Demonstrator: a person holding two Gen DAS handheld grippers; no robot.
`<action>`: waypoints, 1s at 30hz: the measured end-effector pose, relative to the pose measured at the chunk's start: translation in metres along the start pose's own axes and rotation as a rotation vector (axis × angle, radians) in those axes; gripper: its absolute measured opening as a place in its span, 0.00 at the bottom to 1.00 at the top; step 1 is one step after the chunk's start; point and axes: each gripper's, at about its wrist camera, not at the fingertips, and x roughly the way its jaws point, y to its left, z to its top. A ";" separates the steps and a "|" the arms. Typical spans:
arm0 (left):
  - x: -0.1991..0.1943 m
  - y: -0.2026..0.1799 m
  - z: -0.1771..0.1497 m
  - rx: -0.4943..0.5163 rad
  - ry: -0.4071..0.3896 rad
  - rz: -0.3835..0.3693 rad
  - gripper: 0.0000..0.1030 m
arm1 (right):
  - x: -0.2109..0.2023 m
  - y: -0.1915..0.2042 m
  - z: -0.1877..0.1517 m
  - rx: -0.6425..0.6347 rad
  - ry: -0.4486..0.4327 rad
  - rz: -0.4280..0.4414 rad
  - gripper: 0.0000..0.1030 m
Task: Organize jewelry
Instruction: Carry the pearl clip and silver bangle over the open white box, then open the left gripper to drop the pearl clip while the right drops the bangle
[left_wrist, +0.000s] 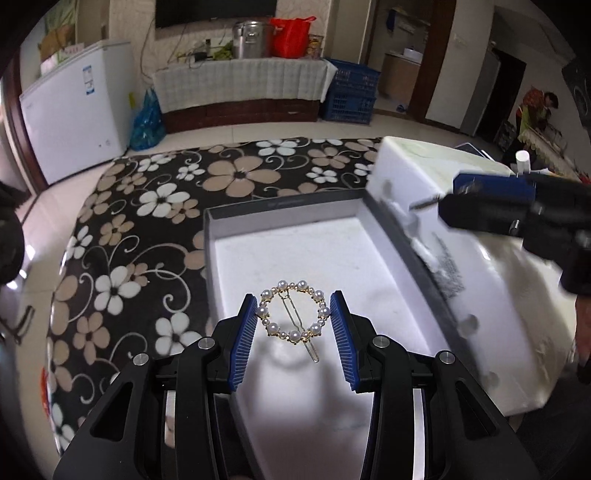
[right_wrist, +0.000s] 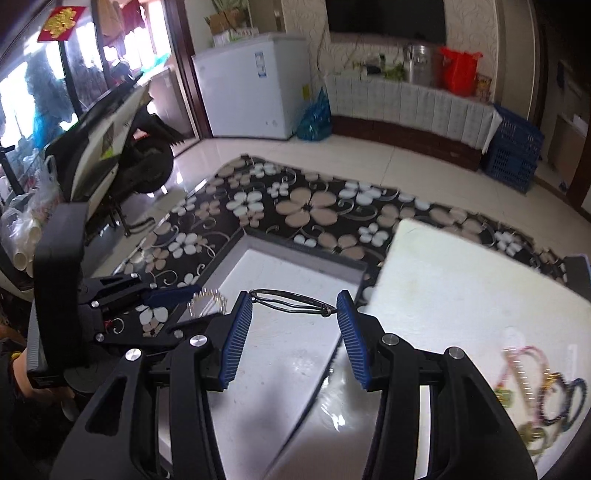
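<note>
The left hand-held gripper (left_wrist: 293, 314) pinches a round pearl hair clip (left_wrist: 294, 313) between its two blue pads. The ring of pearls fills the gap from pad to pad. Its thin gold pin runs slanting through the ring, and the pin's tail pokes out on the near side, toward the gripper body. The clip hangs over the near end of the gray box (left_wrist: 284, 210), above its white floor. So the box is right under the clip, and its long way runs straight ahead, away from the gripper. I think the next move is a short one: go down a little and let the clip go. If the pads spread too high up, the clip may bounce or flip.

The right hand-held gripper (right_wrist: 294, 308) holds a black hair tie (right_wrist: 291, 301). The tie is stretched flat from one blue pad to the other, lying sideways across the gap. It is over the near right part of the same box (right_wrist: 314, 264), close to the box's right wall. The left gripper is a bit nearer to the box floor, I think, so it may drop first.

Right of the box sits a white foam block (right_wrist: 461, 280). On its near right end lies a pile of bead bracelets (right_wrist: 543, 391), blurry, still waiting to be sorted.

Beyond the box, the flower cloth (left_wrist: 236, 173) covers the bench.
</note>
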 end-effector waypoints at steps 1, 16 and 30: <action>0.003 0.002 0.001 0.001 0.002 0.001 0.42 | 0.007 0.002 0.001 0.000 0.015 -0.006 0.47; 0.035 0.016 0.011 0.013 0.044 -0.038 0.42 | 0.059 0.010 0.007 -0.004 0.193 -0.086 0.47; 0.041 0.008 0.006 0.049 0.062 -0.024 0.46 | 0.060 0.011 0.006 -0.015 0.201 -0.102 0.47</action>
